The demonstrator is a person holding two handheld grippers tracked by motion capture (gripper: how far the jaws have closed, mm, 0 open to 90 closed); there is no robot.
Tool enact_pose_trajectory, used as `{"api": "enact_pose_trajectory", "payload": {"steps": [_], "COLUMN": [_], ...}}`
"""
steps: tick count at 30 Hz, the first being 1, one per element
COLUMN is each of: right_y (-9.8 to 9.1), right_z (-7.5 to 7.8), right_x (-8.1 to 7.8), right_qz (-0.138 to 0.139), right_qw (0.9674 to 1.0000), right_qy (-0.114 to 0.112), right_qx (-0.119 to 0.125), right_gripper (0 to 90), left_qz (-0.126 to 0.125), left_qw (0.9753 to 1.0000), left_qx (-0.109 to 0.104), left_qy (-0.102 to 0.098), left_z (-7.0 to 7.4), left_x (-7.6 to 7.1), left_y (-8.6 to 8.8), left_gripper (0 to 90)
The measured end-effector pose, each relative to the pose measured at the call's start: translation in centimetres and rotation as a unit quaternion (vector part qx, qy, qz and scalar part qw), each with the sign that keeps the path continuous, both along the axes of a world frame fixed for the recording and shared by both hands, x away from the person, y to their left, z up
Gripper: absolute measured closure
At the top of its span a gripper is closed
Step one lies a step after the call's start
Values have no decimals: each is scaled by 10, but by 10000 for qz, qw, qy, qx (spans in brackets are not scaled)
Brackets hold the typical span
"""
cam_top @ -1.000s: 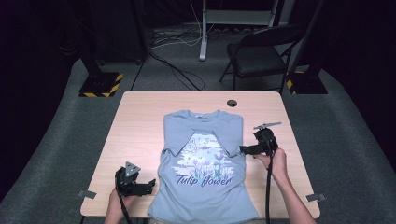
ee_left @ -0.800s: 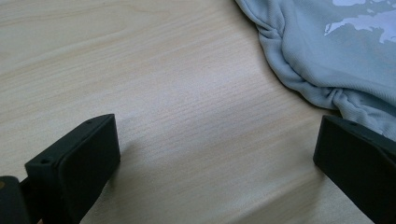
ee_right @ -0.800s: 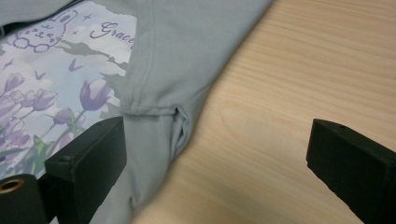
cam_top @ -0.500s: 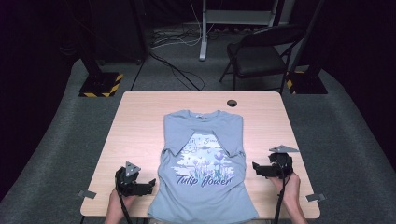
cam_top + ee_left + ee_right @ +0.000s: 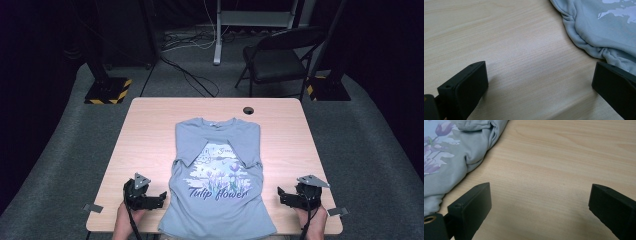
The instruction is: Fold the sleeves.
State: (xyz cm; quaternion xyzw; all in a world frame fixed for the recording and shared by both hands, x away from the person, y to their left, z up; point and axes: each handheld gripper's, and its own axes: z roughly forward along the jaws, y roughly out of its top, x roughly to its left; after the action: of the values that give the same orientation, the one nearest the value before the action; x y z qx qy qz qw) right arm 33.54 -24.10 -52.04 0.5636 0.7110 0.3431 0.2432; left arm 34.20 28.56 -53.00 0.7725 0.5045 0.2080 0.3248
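Grey-blue t-shirt (image 5: 220,180) lies flat mid-table, print up, sleeves folded in, hem at the near edge of the table (image 5: 295,130). Left gripper (image 5: 159,198) sits on bare wood at the near left, jaws spread wide, holding nothing; shirt's left edge just beside its tip, possibly touching one jaw, hard to say from the left gripper view, where the bunched hem (image 5: 596,47) runs behind the right-hand jaw. Right gripper (image 5: 282,195) rests on wood at the near right, jaws wide apart, empty; shirt's side edge (image 5: 474,152) is near its left-hand jaw, with a gap visible from above.
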Motion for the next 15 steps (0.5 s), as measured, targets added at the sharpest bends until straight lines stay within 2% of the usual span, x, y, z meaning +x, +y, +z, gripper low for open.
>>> {"api": "enact_pose_trajectory", "payload": {"steps": [4, 7, 9, 15], "right_y": [0, 3, 4, 4], "right_z": [-6, -6, -7, -8], "right_x": [-4, -6, -5, -3], "right_qz": [-39, -16, 18, -4], "right_qw": [10000, 9998, 9993, 9992], "right_qy": [52, 74, 194, 256], "right_qx": [-22, -190, -310, -293], "right_gripper": [39, 37, 20, 1], "left_qz": [1, 1, -5, -8], "left_qw": [10000, 10000, 10000, 10000], "left_qx": [-1, 0, 1, 3], "left_qy": [0, -1, -2, -4], "left_z": [0, 0, 0, 0], "left_x": [0, 0, 0, 0], "left_y": [0, 0, 0, 0], "left_gripper": [1, 1, 1, 1]}}
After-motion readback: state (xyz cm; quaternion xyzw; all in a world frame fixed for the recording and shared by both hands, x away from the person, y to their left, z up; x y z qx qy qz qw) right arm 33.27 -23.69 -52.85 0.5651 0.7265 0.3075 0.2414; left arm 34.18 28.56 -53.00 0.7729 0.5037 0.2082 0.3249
